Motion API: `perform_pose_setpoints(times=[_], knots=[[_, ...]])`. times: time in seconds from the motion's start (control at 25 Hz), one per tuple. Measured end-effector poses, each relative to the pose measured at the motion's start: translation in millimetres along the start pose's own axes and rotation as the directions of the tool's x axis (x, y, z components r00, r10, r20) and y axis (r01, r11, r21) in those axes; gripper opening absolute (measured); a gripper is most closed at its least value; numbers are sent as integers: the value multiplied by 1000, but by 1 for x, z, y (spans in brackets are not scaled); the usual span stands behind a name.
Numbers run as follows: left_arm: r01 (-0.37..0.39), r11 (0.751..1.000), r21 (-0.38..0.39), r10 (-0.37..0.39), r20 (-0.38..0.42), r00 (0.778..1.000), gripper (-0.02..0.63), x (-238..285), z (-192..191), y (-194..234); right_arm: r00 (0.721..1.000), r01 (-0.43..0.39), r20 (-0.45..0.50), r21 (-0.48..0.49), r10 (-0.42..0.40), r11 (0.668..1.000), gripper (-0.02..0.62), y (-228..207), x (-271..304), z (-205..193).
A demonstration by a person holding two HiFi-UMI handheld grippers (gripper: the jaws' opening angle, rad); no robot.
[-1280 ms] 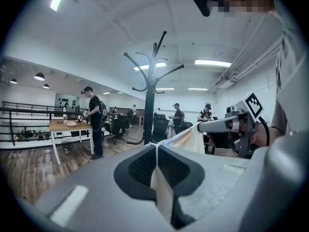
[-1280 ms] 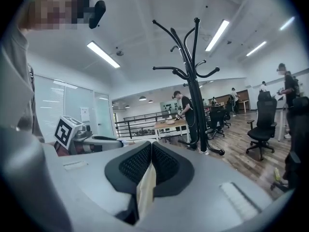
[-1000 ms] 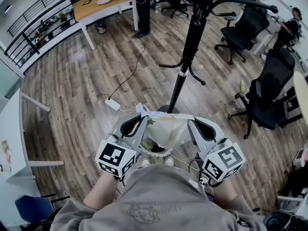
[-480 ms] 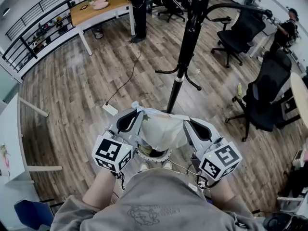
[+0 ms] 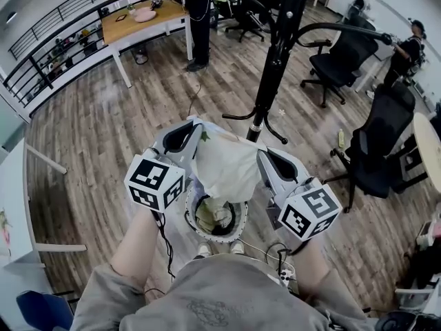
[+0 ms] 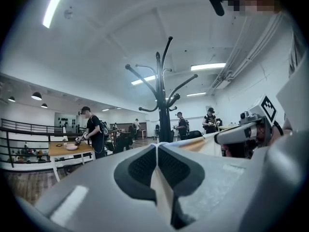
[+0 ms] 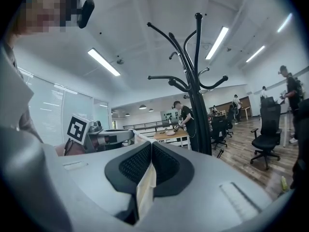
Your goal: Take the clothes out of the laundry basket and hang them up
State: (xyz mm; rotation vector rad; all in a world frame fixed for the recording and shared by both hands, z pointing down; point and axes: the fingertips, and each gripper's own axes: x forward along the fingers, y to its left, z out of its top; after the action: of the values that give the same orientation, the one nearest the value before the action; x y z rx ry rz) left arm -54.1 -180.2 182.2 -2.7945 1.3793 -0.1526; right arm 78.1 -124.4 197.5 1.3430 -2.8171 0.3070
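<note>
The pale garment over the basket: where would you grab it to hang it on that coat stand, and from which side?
Its upper edge, one end from each side, as now: the left tool and right tool are each shut on an end of the garment. Limp cloth sags, so a spread edge probably keeps it open above the basket for the coat stand.

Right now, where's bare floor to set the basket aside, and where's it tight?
Free: the wood floor left of the laundry basket, between the white table and the wooden desk. Tight: ahead, the coat rack stands close beyond the held garment; to the right, office chairs crowd the floor.
</note>
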Motion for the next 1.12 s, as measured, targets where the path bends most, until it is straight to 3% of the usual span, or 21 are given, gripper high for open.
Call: perform_pose_setpoints(times=[0.36,0.68,1.12], knots=[[-5,996,85,5,0,1000,14,76,21,48,998,55,30,10,-56,998,35,-30,51,16],[49,991,124,-46,-23,999,14,145,28,78,991,131,30,71,-133,989,35,-65,89,7],[162,981,109,-146,-137,980,15,232,-25,78,963,269,-44,66,-267,961,35,-121,107,-29]])
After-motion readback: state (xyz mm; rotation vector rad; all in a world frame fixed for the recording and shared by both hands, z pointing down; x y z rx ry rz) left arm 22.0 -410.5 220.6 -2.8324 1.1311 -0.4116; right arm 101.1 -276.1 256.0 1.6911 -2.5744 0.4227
